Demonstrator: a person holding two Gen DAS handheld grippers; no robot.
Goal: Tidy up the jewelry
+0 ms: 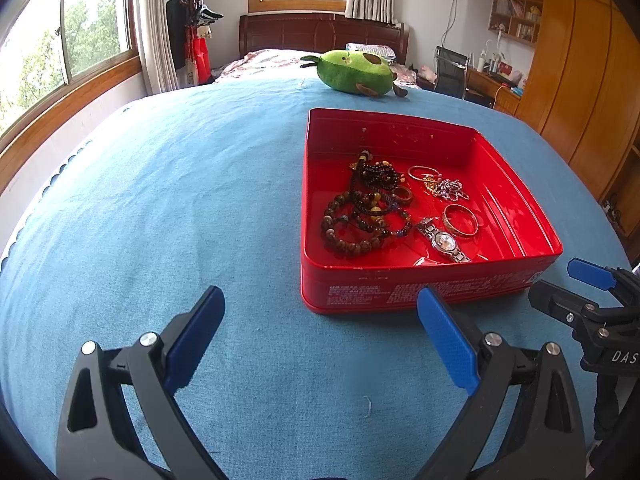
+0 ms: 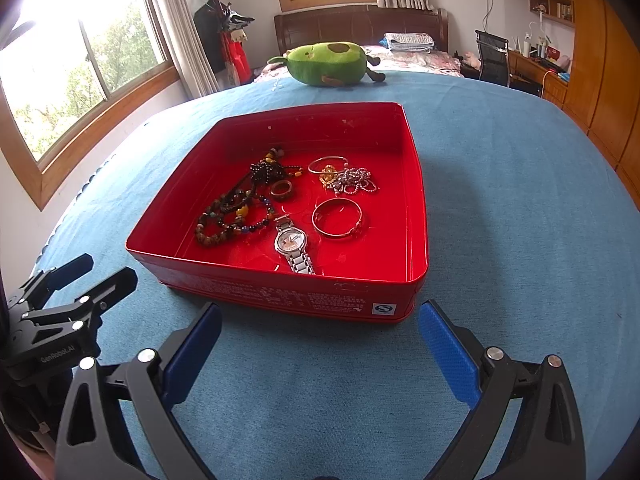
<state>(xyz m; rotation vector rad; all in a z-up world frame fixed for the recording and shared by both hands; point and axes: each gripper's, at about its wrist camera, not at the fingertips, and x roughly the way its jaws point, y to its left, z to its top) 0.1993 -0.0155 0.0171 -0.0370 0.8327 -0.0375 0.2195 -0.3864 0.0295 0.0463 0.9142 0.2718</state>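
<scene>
A: Jewelry — location? Start from the near edge.

B: Nearest are both tongs, above the blue cloth (image 2: 500, 200) that covers the table. The right tongs (image 2: 320, 354) are released, fingers spread wide, nothing between them. The left tongs (image 1: 320, 338) are likewise released and empty. Each pair shows in the other's view, at its outer edge.

A: Next item?

B: The red tin (image 2: 280, 292), lidless, resting on the cloth just beyond the fingertips. Printed text runs along its near wall. In the left wrist view the tin (image 1: 400, 292) sits right of centre; the right fingertip overlaps its near wall in the picture, contact cannot be told.

A: Contents, near to far?

B: A silver wristwatch (image 2: 291, 242) lies closest to the near wall. Just right of it lies a gold bangle (image 2: 337, 217). To the left lies a cluster of brown beaded bracelets (image 2: 228, 220), overlapping one another. Behind the watch lies a dark ring (image 2: 281, 190). Farther back lie a heap of silver chain (image 2: 354, 180) and a thin bangle (image 2: 326, 164), touching. A dark bead strand (image 2: 266, 170) runs to the rear left.

A: Beyond the tin?

B: A green avocado plush toy (image 2: 326, 64) lies at the far end of the cloth, well apart from the tin.
</scene>
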